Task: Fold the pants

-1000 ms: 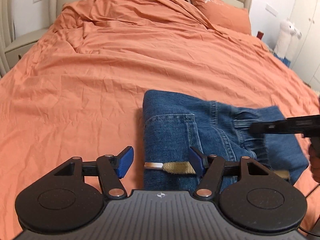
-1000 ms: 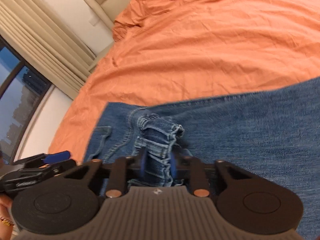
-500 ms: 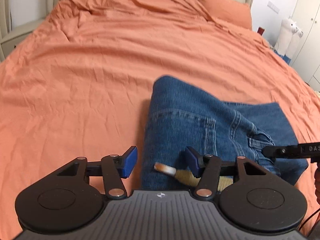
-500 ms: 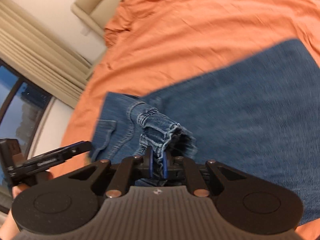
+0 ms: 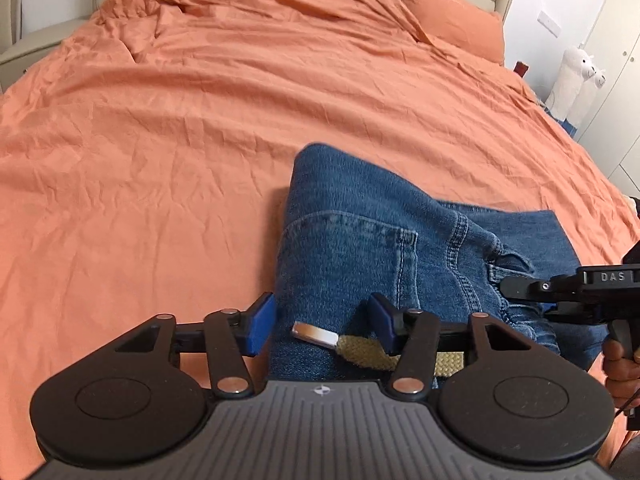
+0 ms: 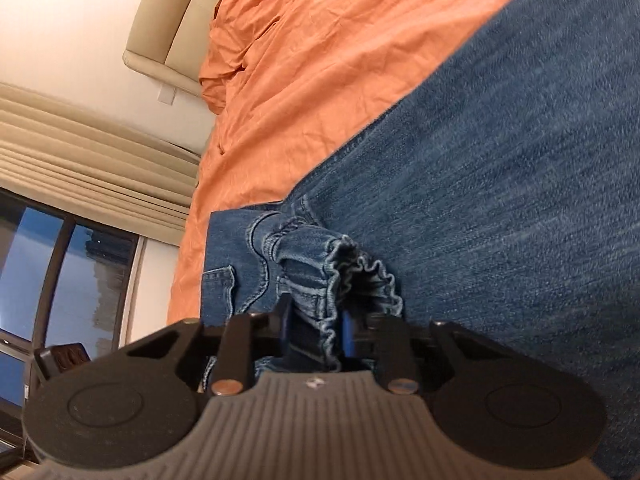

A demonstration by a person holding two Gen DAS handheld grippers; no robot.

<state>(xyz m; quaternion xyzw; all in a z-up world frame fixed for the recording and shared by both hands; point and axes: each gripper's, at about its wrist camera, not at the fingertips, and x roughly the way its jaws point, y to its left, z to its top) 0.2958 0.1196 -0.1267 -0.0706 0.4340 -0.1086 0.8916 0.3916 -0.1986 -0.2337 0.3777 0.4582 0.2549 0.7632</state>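
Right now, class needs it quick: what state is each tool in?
Left tool: open and closing, astride the jeans edge, pads not pressing.
Right tool: opening, bunched waistband between its jaws.

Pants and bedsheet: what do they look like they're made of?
The pants look like blue denim: a diagonal weave with pale contrast stitching along pocket and seams, matte and fairly stiff. The tan strip at their waist looks like coarse woven webbing, perhaps a belt. The bedsheet looks like thin orange cotton, matte and finely creased.
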